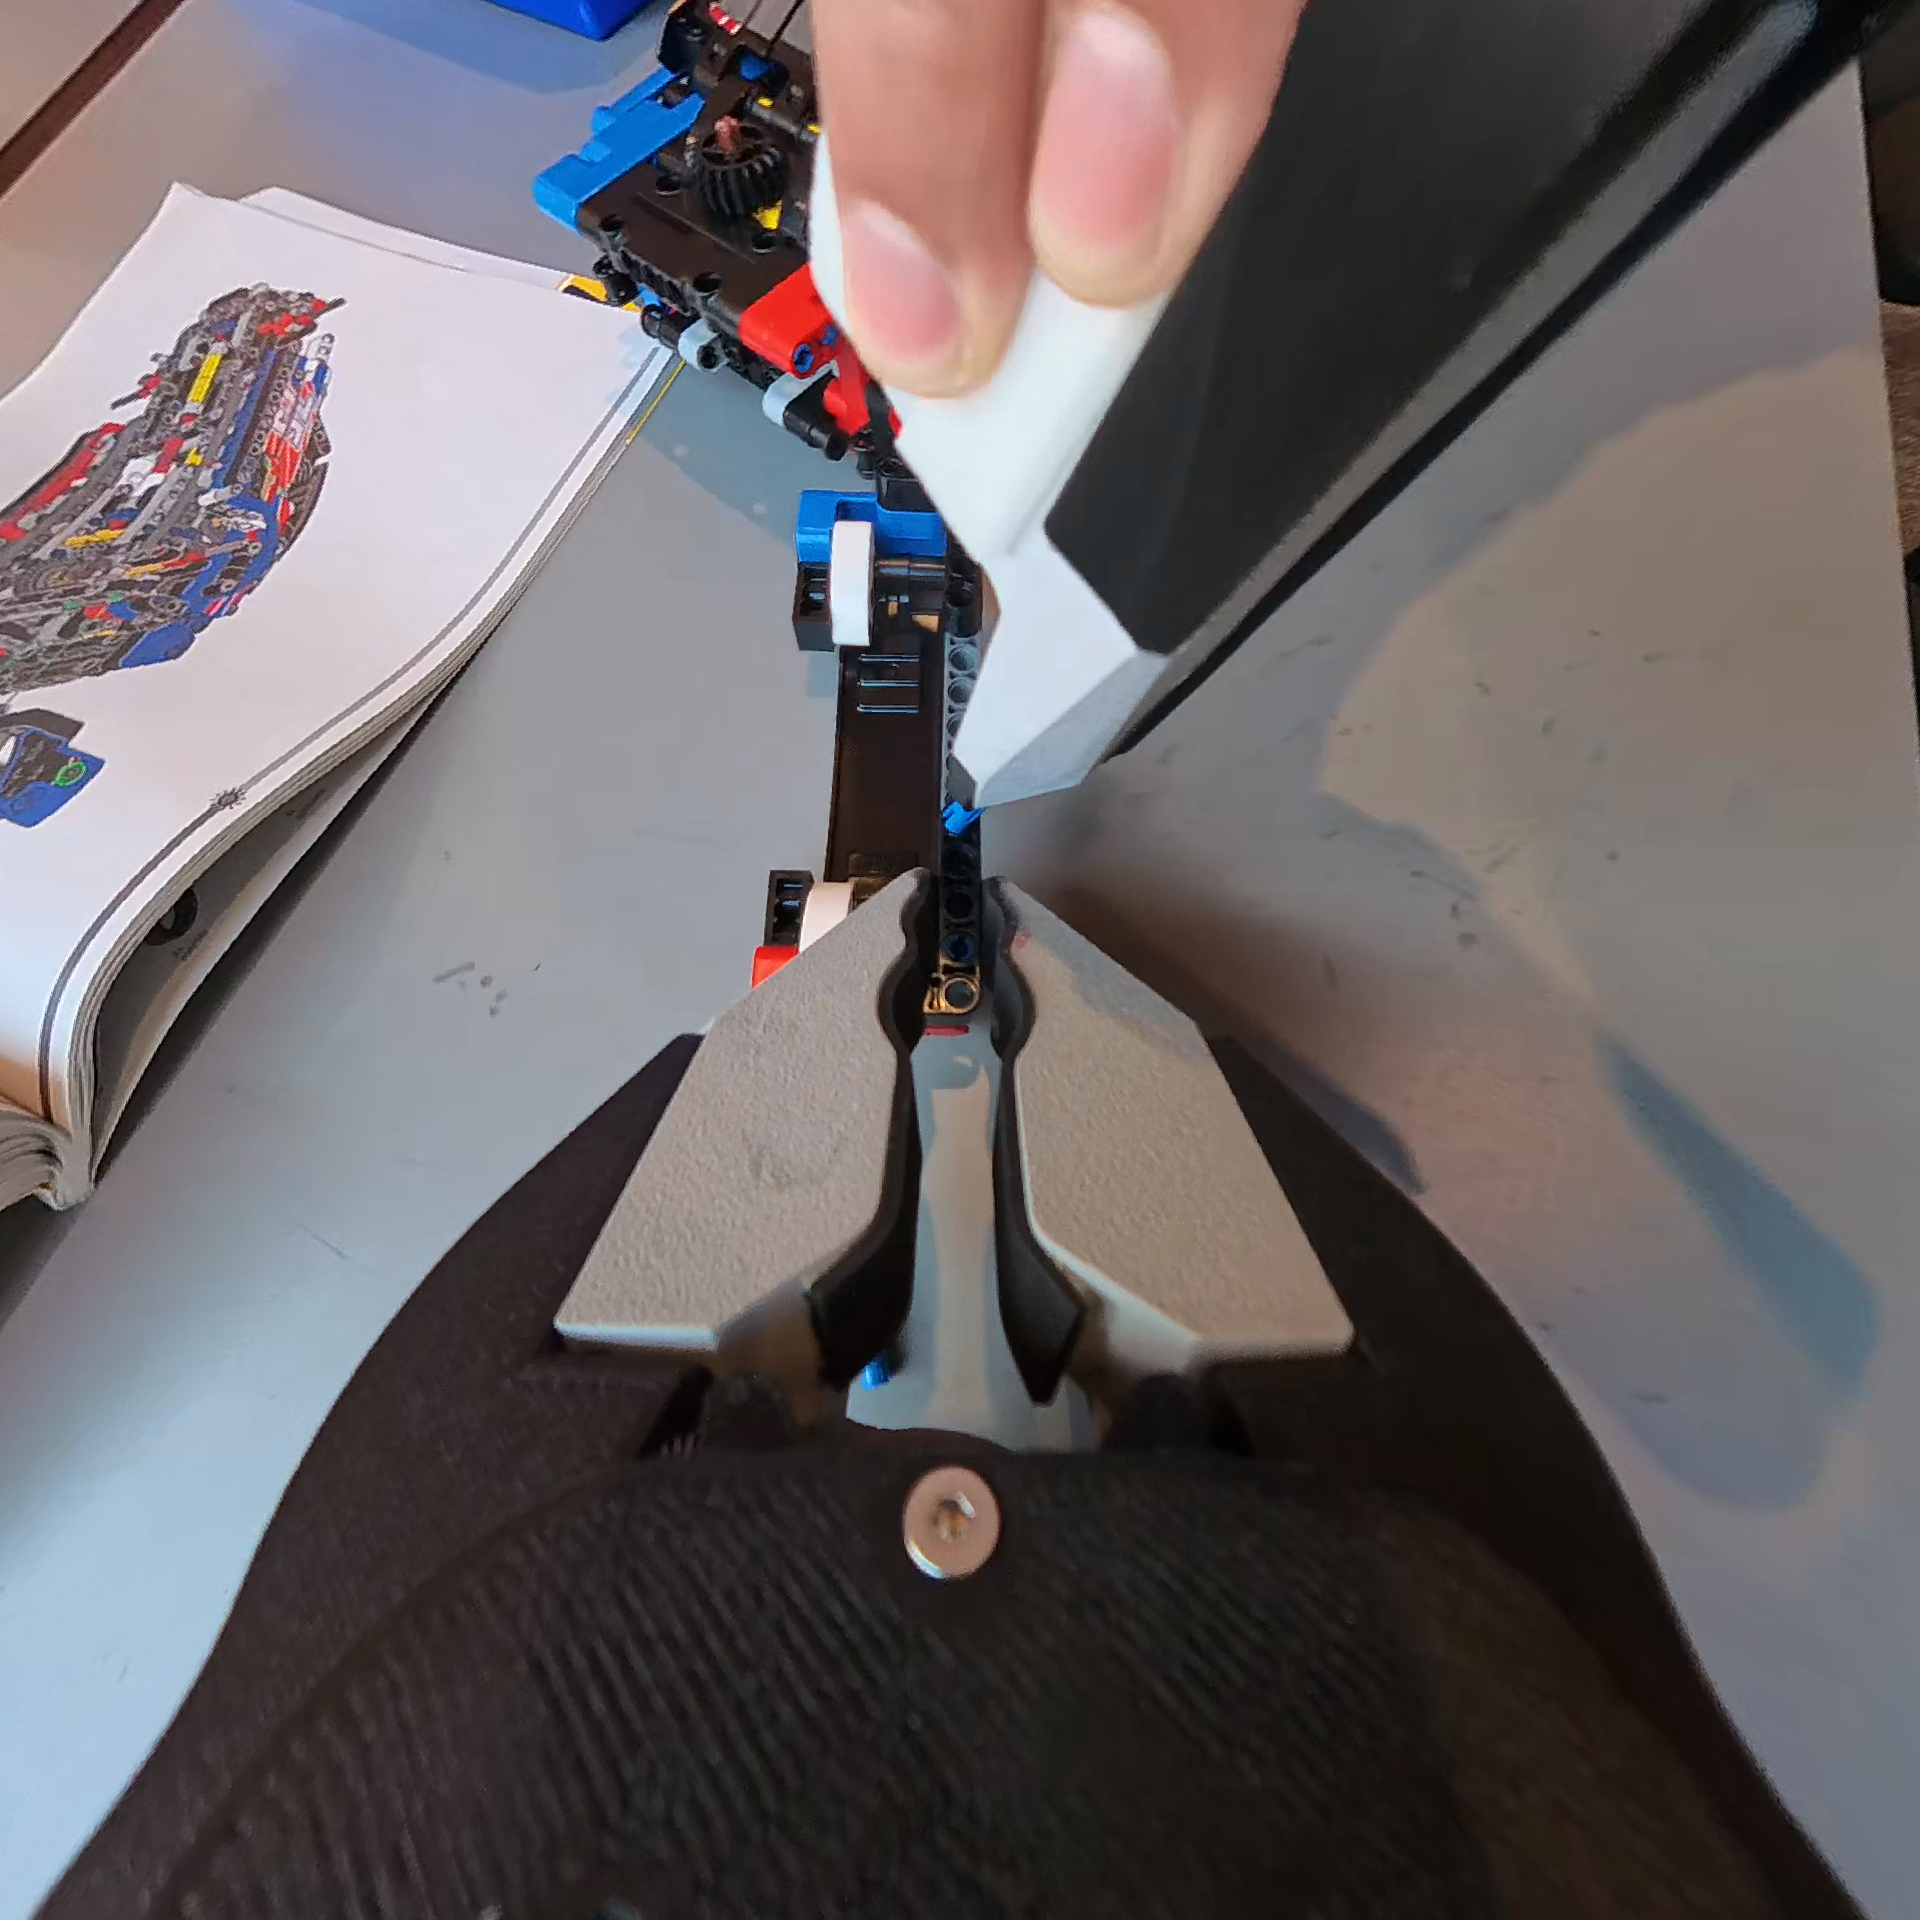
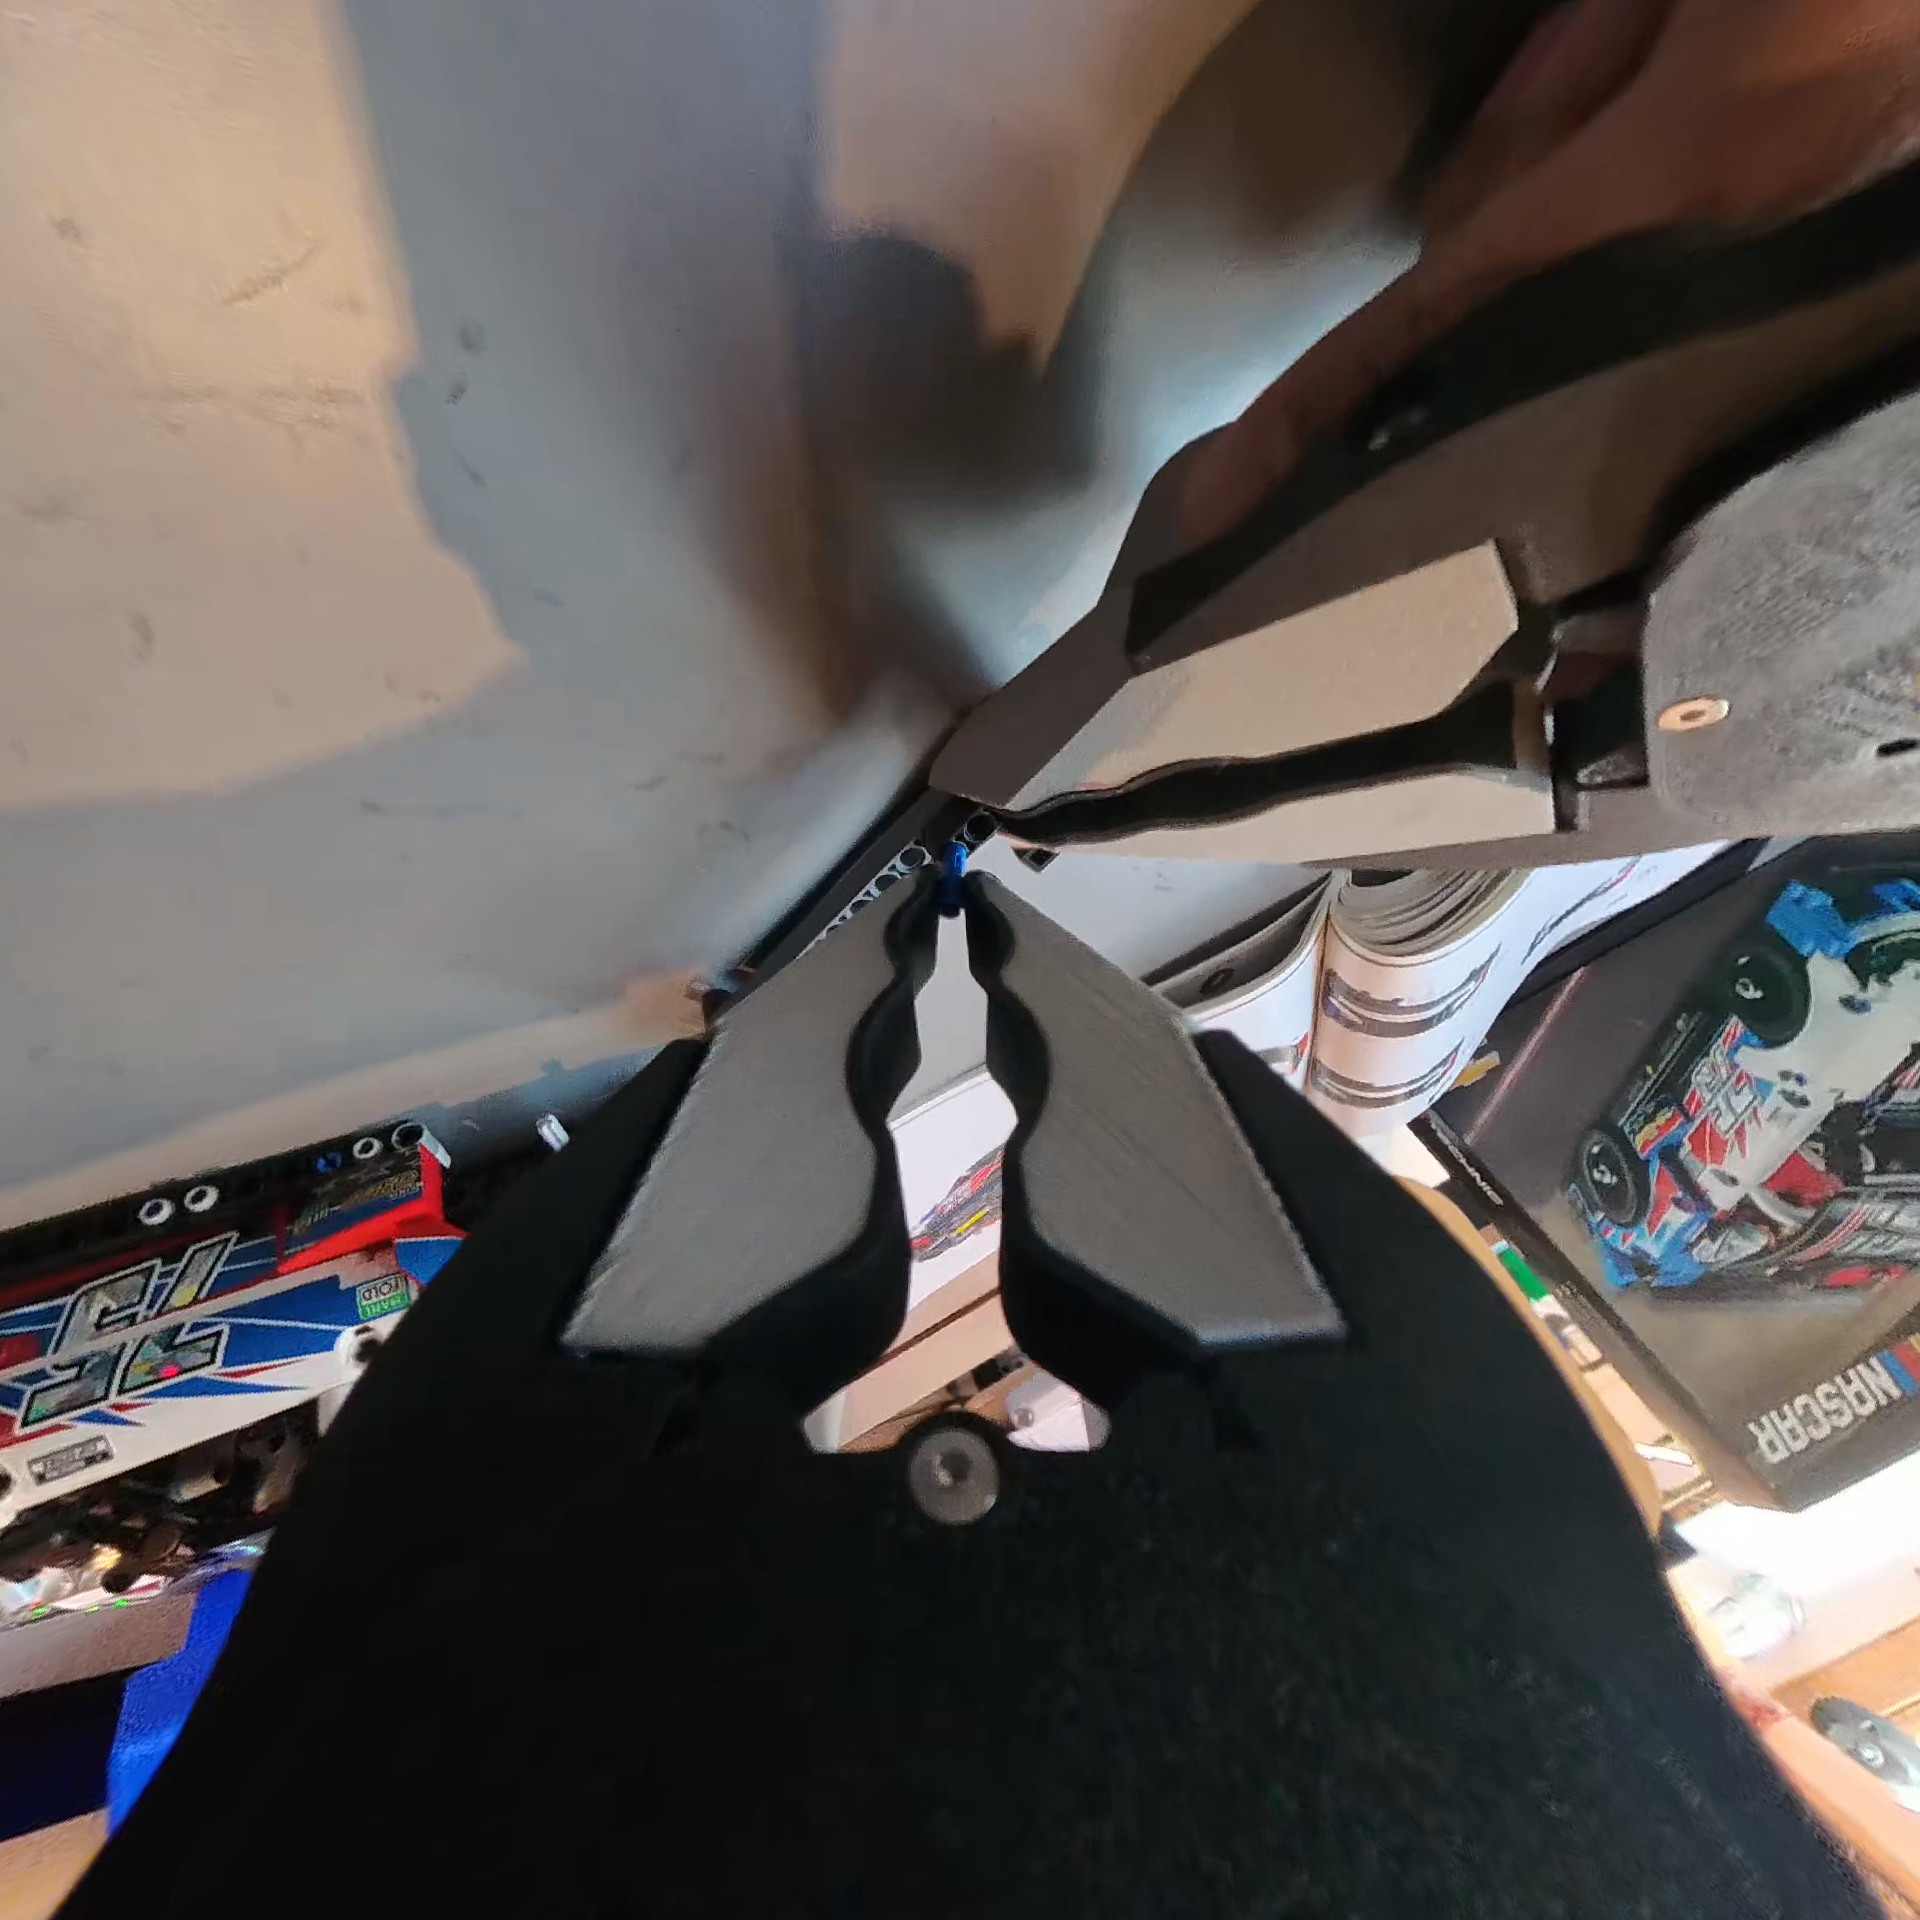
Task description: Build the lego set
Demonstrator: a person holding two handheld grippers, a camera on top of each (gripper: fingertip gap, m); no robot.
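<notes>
A long black lego frame (image 1: 883,748) with blue, white and red parts lies on the grey table. My left gripper (image 1: 958,891) is shut on the near end of its black holed beam (image 1: 961,914). My right gripper (image 2: 948,891) is shut on a small blue pin (image 2: 951,868) and holds it against a hole in that beam (image 2: 894,873). In the left wrist view the right gripper (image 1: 987,795) comes down from the upper right, a person's fingers on it, with the blue pin (image 1: 958,816) at its tip. The left gripper (image 2: 971,790) shows in the right wrist view at upper right.
An open instruction booklet (image 1: 260,582) lies at the left of the table. The far part of the model (image 1: 717,208), with a black gear, sits at the top. In the right wrist view a printed set box (image 2: 1714,1195) and a stickered car body panel (image 2: 187,1320) lie nearby. The stickered car body panel (image 2: 187,1320) is about 20 cm from both grippers' fingertips.
</notes>
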